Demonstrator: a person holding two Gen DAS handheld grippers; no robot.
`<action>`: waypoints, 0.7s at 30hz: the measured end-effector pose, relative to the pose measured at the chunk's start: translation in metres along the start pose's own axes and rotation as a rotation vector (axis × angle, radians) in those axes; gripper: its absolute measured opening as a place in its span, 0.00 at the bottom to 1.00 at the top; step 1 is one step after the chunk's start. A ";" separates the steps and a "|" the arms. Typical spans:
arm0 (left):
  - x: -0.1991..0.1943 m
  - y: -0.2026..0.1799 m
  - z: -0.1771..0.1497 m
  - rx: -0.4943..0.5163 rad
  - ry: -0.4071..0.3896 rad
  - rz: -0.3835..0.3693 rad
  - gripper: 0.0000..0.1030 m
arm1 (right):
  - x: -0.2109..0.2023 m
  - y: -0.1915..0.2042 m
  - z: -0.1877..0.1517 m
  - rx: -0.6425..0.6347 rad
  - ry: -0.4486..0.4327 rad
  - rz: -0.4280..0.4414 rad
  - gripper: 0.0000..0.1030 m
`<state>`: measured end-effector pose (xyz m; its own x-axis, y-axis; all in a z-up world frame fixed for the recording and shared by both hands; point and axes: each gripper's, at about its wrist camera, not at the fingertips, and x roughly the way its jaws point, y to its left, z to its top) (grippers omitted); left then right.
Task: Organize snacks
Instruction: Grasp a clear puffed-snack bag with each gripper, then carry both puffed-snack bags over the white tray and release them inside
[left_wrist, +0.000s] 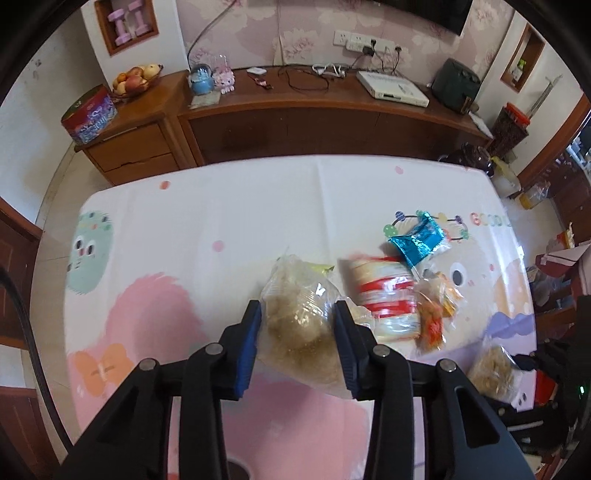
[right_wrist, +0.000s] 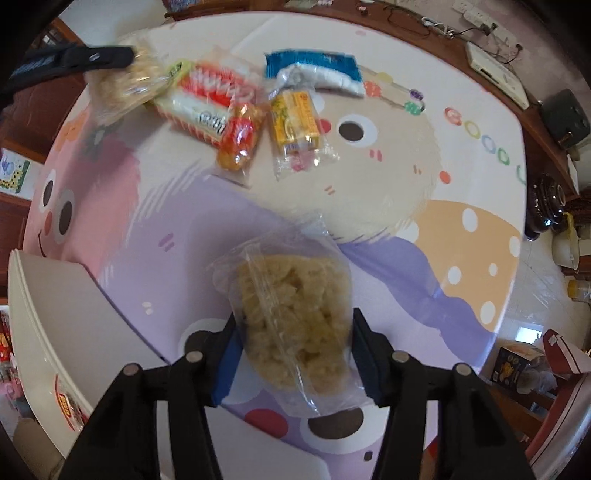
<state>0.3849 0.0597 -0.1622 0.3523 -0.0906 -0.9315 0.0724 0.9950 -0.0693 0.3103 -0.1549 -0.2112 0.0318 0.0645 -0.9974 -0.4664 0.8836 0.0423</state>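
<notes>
My left gripper (left_wrist: 297, 314) is shut on a clear bag of brown crumbly snack (left_wrist: 299, 317), held above the table. My right gripper (right_wrist: 293, 325) is shut on a clear bag of pale puffed snack (right_wrist: 291, 325); that bag also shows at the right in the left wrist view (left_wrist: 493, 371). On the table lie a red-and-white pack (left_wrist: 384, 295) (right_wrist: 207, 99), a blue-and-white packet (left_wrist: 421, 238) (right_wrist: 314, 70), an orange snack bag (left_wrist: 434, 314) (right_wrist: 240, 136) and a yellow pack (right_wrist: 295, 122). The left gripper and its bag (right_wrist: 122, 77) show at the top left of the right wrist view.
The table wears a cartoon-print cloth (left_wrist: 221, 221). A white box (right_wrist: 55, 325) sits at the table's left edge in the right wrist view. A wooden sideboard (left_wrist: 295, 114) with a tin, fruit bowl and electronics stands behind the table.
</notes>
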 end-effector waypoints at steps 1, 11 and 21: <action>-0.012 0.003 -0.004 0.000 -0.012 -0.005 0.36 | -0.008 0.003 -0.001 0.000 -0.023 -0.006 0.53; -0.147 0.000 -0.055 0.074 -0.150 -0.093 0.36 | -0.116 0.029 -0.036 0.065 -0.284 -0.013 0.53; -0.255 -0.022 -0.143 0.138 -0.276 -0.108 0.36 | -0.208 0.064 -0.119 0.177 -0.513 0.058 0.53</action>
<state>0.1595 0.0669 0.0260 0.5739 -0.2226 -0.7881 0.2427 0.9654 -0.0960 0.1686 -0.1671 -0.0079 0.4580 0.2945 -0.8388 -0.3258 0.9335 0.1498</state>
